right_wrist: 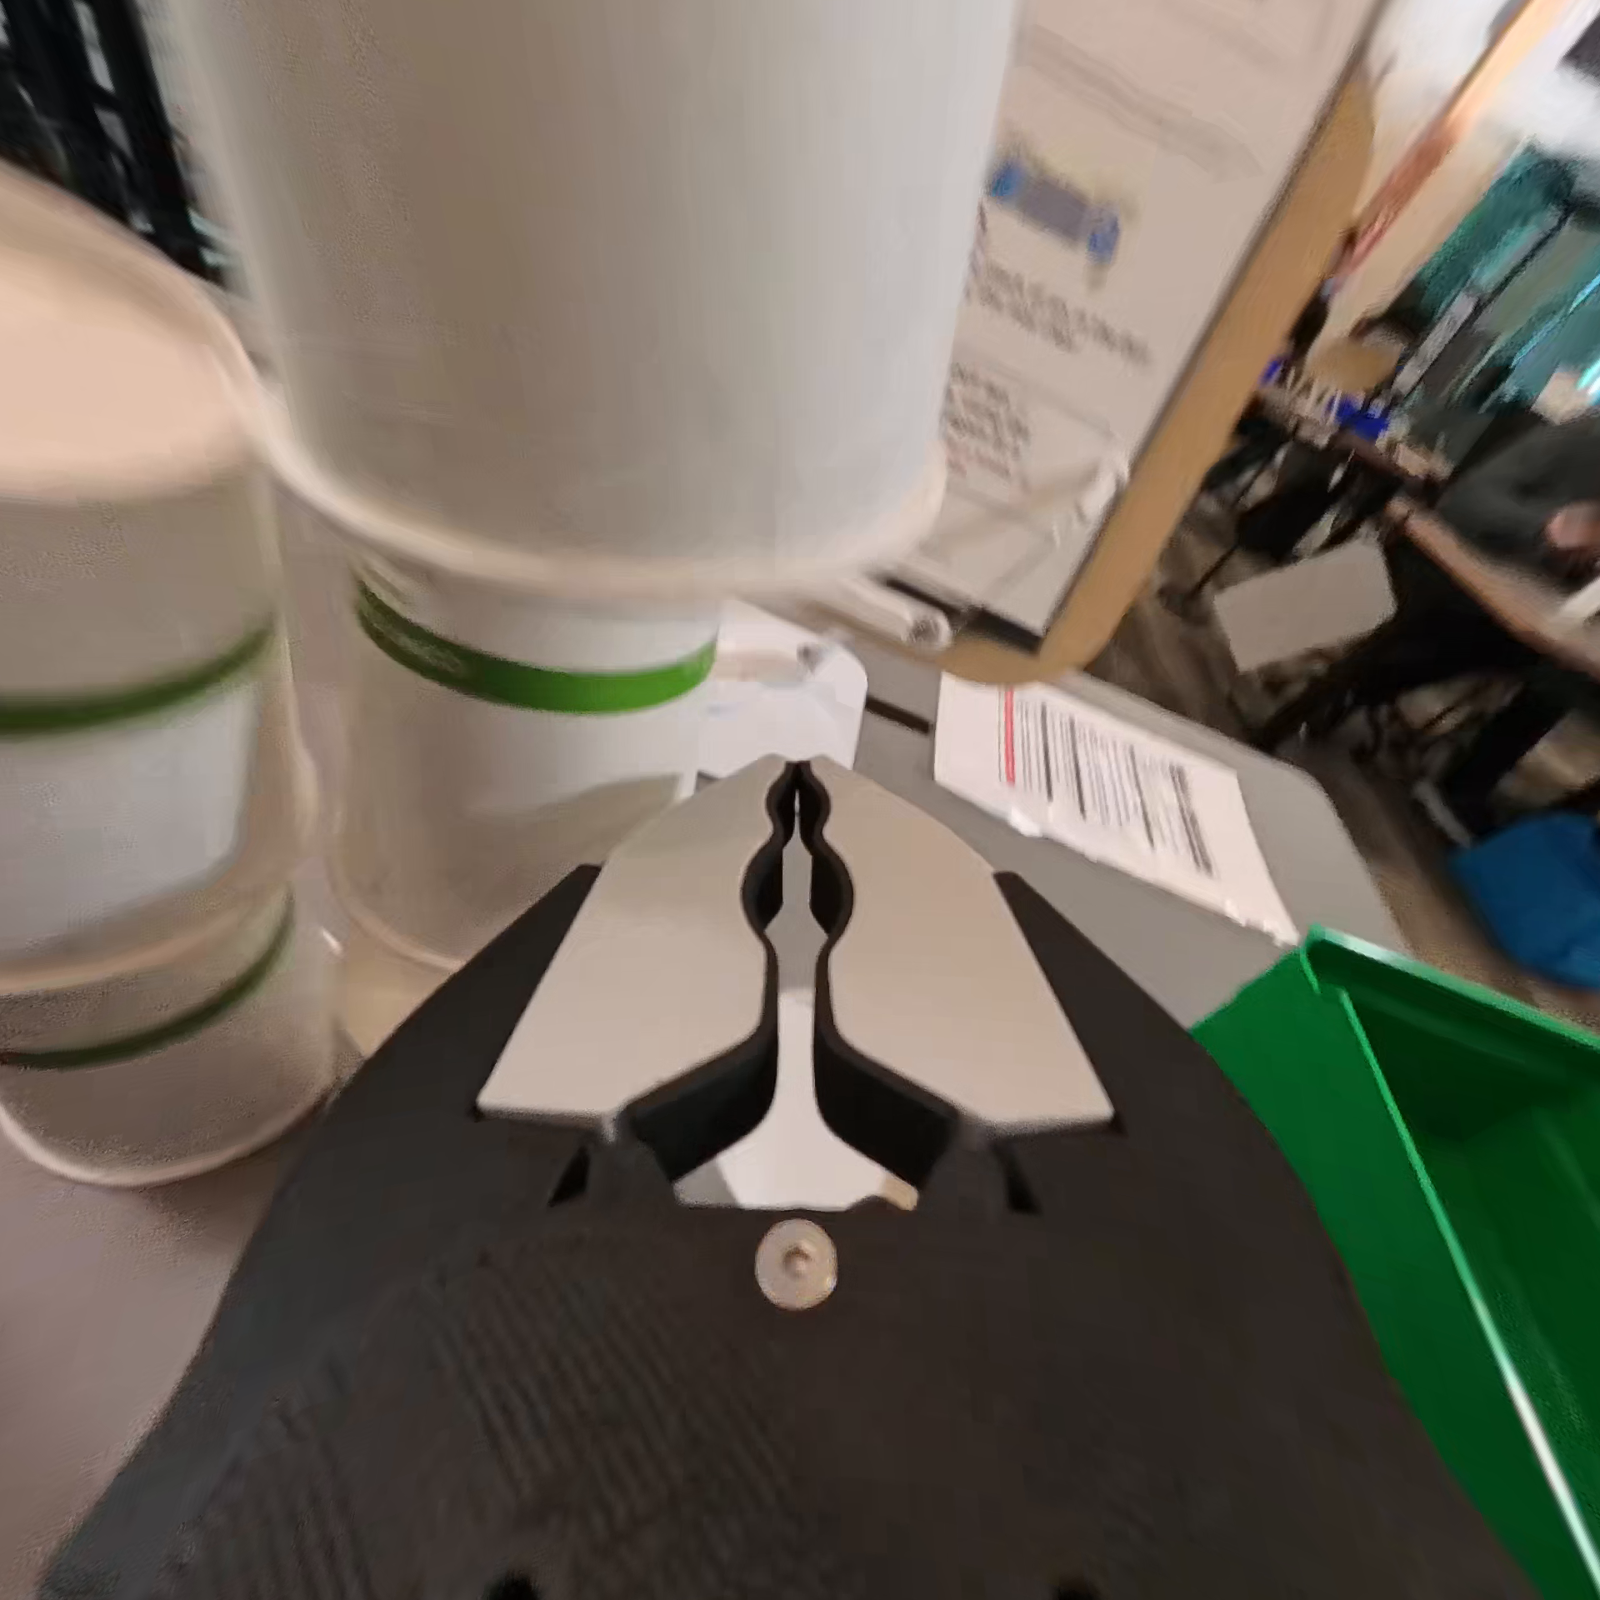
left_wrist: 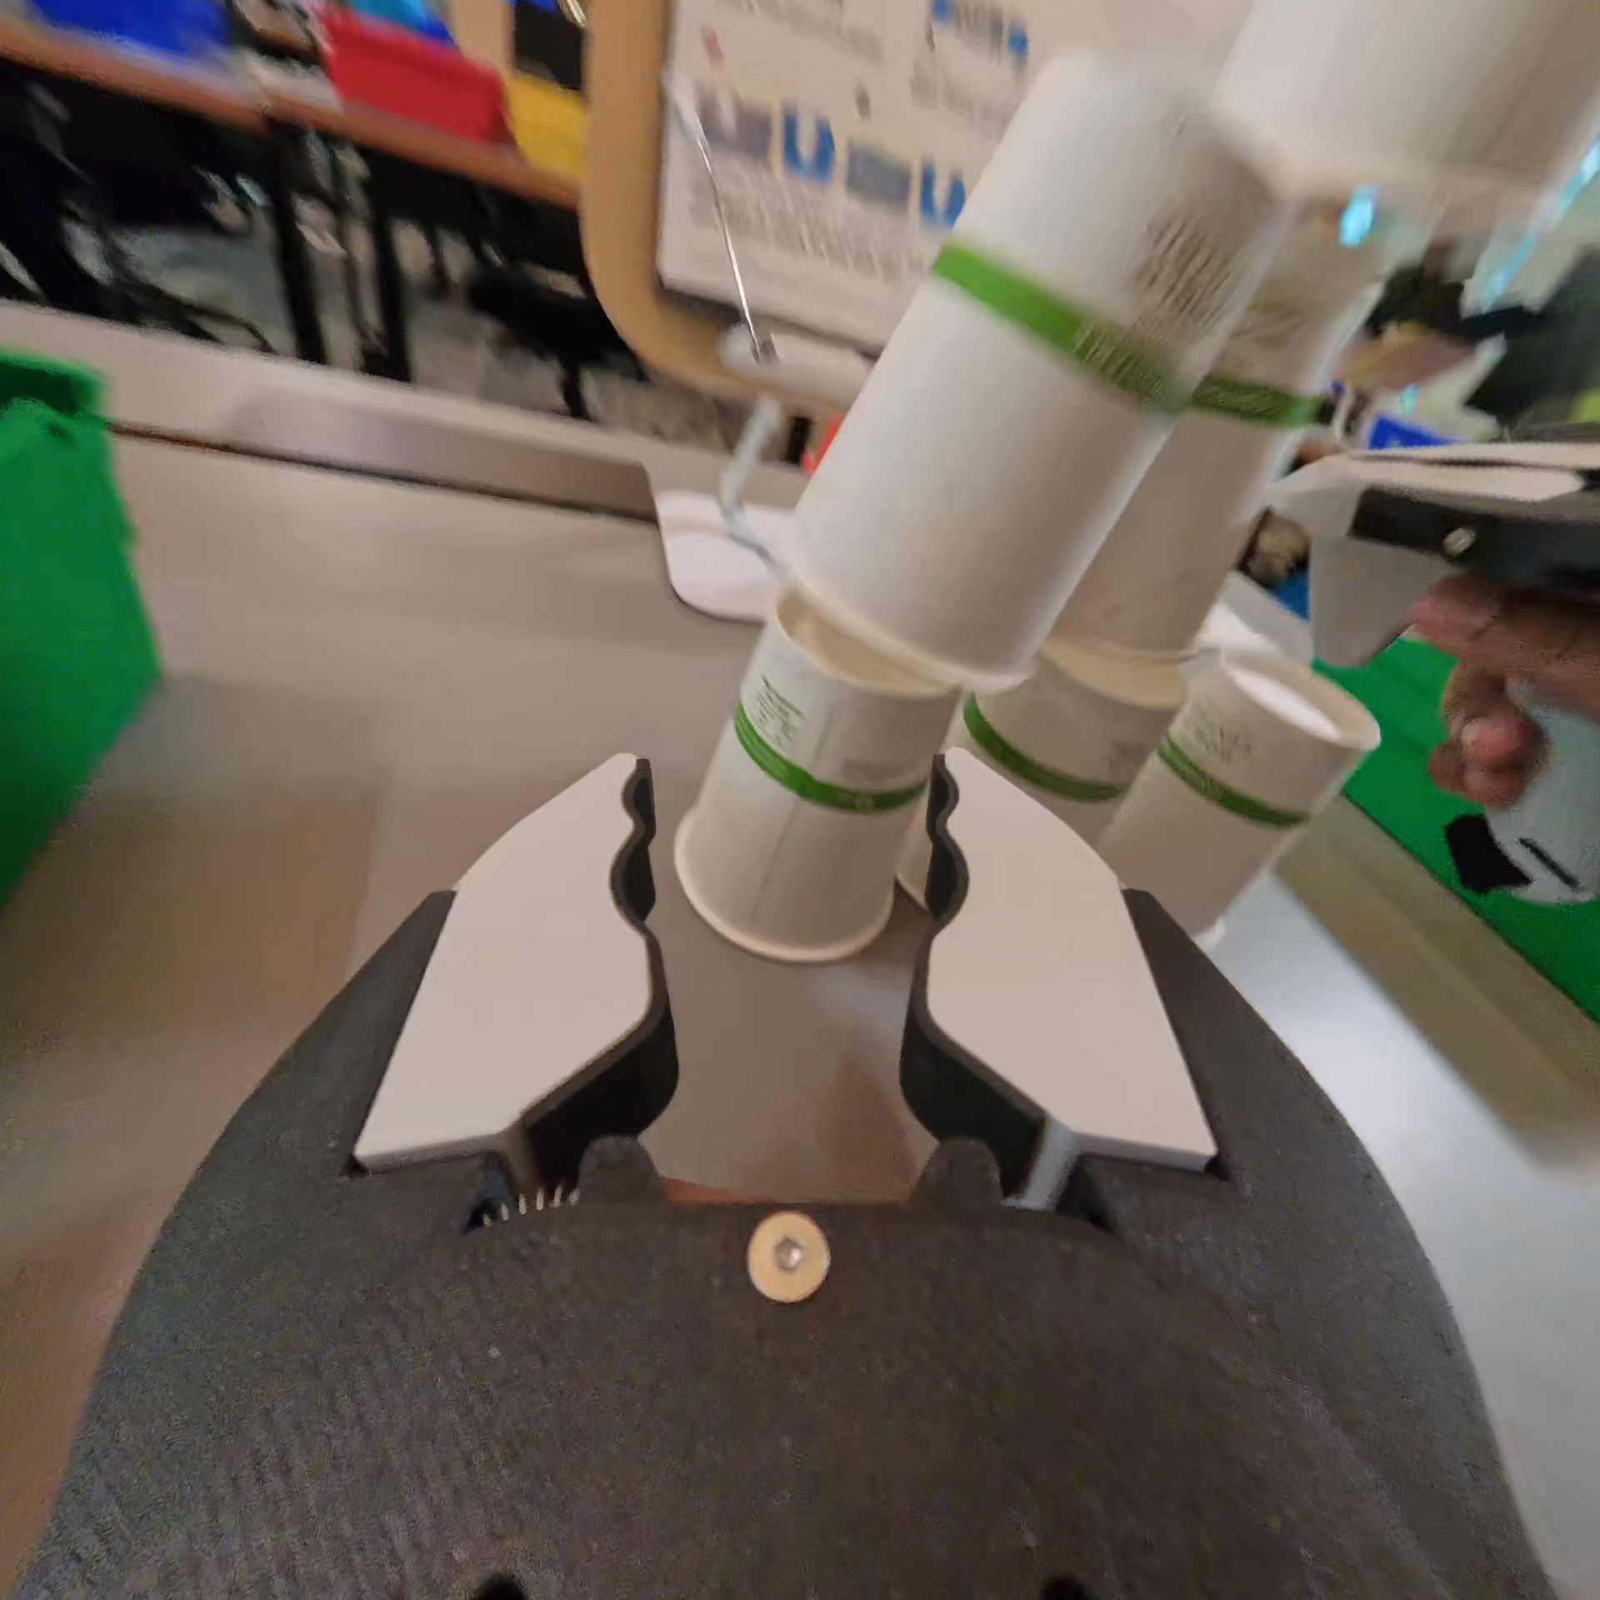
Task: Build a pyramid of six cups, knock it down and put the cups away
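Several white paper cups with green bands stand upside down on a grey table [left_wrist: 433,693]. My left gripper [left_wrist: 790,779] is open, its fingers on either side of the nearest cup [left_wrist: 796,866] without touching it. A second cup [left_wrist: 996,416] sits tilted on top of that one. More stacked cups [left_wrist: 1065,753] and a single cup [left_wrist: 1229,796] stand to the right. My right gripper [right_wrist: 796,770] is shut and empty, just right of the blurred cup stacks [right_wrist: 519,693]. It also shows in the left wrist view [left_wrist: 1299,493], held by a hand [left_wrist: 1489,693].
A green bin [left_wrist: 52,606] stands at the left and another green bin [right_wrist: 1429,1125] at the right. A printed sheet [right_wrist: 1108,805] lies on the table [right_wrist: 1299,892]. A wooden-framed sign board [left_wrist: 623,216] on a white base stands behind the cups. Shelves with coloured bins stand beyond.
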